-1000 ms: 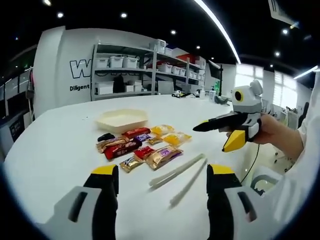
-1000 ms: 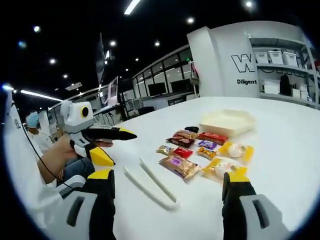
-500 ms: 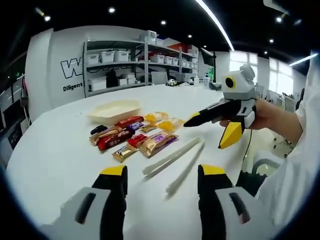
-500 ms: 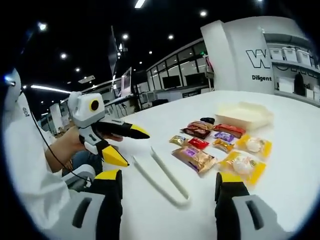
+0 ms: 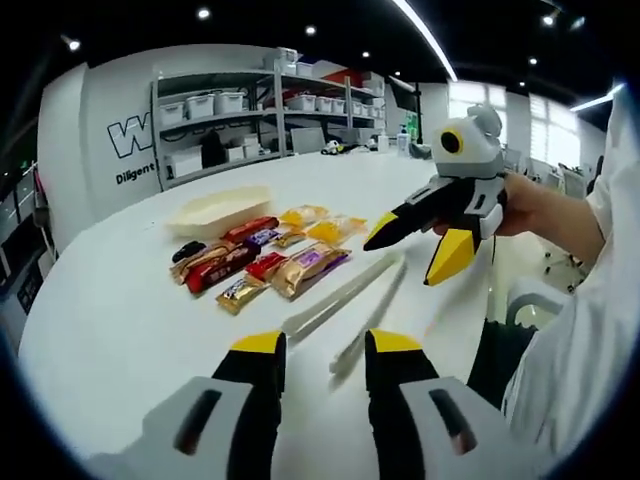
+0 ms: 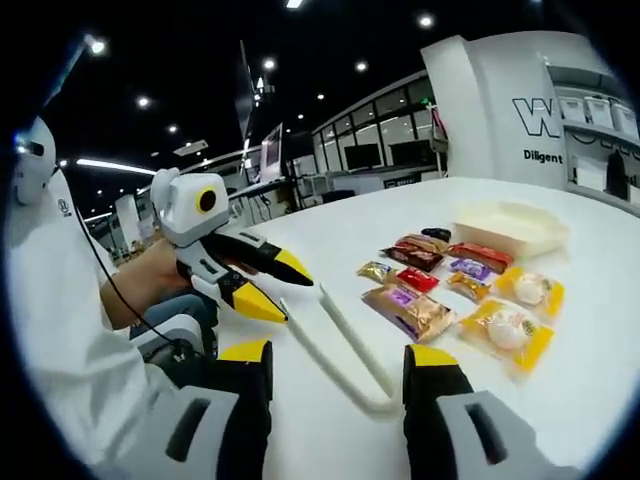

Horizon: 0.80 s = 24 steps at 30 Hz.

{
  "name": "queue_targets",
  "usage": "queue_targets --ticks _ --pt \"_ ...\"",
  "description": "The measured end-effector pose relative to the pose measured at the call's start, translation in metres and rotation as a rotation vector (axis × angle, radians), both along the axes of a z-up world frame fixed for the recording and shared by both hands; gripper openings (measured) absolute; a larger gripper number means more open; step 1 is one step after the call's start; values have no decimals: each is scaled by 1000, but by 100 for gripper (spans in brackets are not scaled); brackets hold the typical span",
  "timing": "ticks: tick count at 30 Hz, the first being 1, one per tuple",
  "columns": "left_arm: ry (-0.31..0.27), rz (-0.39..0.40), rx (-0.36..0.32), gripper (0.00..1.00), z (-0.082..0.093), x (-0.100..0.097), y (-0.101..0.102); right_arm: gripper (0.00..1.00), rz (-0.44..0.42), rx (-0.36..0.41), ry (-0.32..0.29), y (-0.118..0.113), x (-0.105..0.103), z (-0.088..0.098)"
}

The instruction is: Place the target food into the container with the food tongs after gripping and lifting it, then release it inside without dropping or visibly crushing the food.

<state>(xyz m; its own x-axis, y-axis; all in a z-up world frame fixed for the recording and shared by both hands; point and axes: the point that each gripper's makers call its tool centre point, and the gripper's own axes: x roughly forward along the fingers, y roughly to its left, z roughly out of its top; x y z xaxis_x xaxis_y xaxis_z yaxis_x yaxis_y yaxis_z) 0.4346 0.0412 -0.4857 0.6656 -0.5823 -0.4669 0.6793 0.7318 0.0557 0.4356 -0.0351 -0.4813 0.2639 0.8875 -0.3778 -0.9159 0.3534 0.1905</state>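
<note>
The tongs lie on the white surface just ahead of the left hand-held gripper, long axis running away from its parted jaws toward the snacks. The right hand-held gripper, also open, faces the tongs' joined end.

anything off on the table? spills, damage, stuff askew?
Nothing stands out. The packaged snacks lie in a loose cluster beside the empty cream container, wrappers intact as far as the views show. The white tongs lie flat on the white table, ungripped, nothing spilled.
</note>
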Motion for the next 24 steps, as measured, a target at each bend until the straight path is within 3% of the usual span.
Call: queue_targets --ticks 10,24 --pt "15 -16 3 20 -3 0 -2 37 51 -11 13 2 -8 -2" --pt "18 -34 18 22 -3 1 -4 34 149 -25 39 0 -29 -1"
